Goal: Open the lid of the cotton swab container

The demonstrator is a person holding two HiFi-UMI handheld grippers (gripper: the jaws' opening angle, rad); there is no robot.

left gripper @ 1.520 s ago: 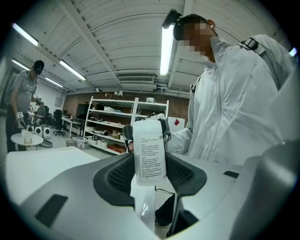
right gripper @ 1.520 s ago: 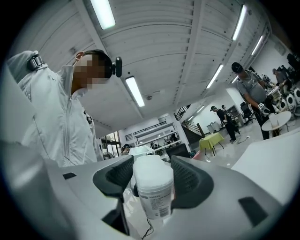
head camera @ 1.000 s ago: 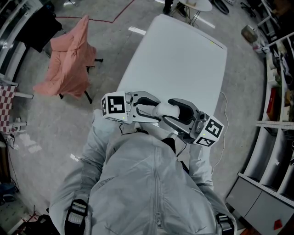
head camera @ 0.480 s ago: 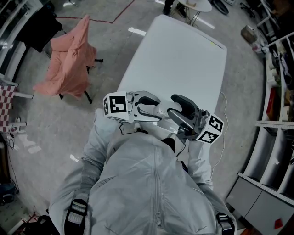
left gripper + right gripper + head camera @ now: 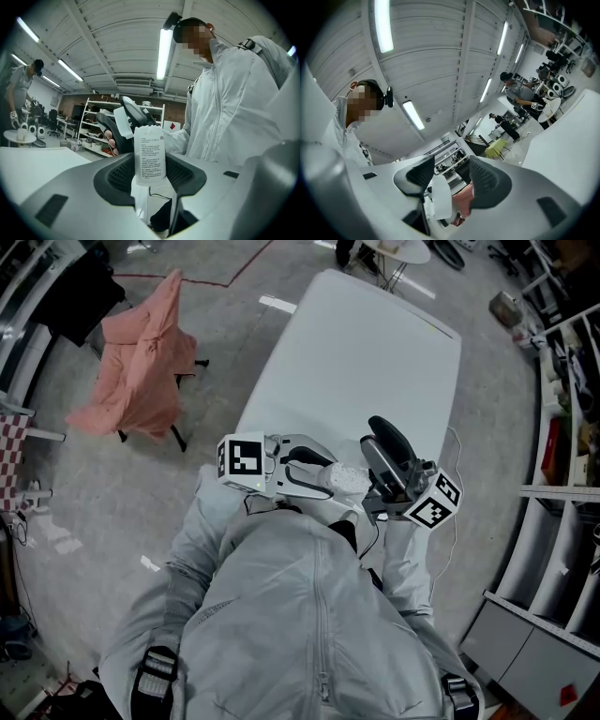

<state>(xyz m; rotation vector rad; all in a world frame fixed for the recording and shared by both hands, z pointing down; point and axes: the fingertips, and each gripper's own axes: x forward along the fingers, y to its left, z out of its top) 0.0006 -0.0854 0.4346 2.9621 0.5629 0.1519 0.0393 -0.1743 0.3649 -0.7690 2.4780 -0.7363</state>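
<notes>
The cotton swab container is a white upright tub with a printed label. My left gripper is shut on its sides. In the head view the container shows close to my chest, in front of the left gripper. My right gripper is raised beside it, jaws pointing away from me and apart. In the left gripper view the right gripper stands behind the container, clear of its top. The right gripper has a small white piece lying against one pad; I cannot tell what it is.
A long white table stretches ahead of me. A chair draped with an orange cloth stands on the floor to the left. Shelves line the right side. Other people work in the background.
My right gripper has lifted off the container's top, swung to the right and turned its jaws upward. The left gripper has shifted slightly right, still holding the container.
</notes>
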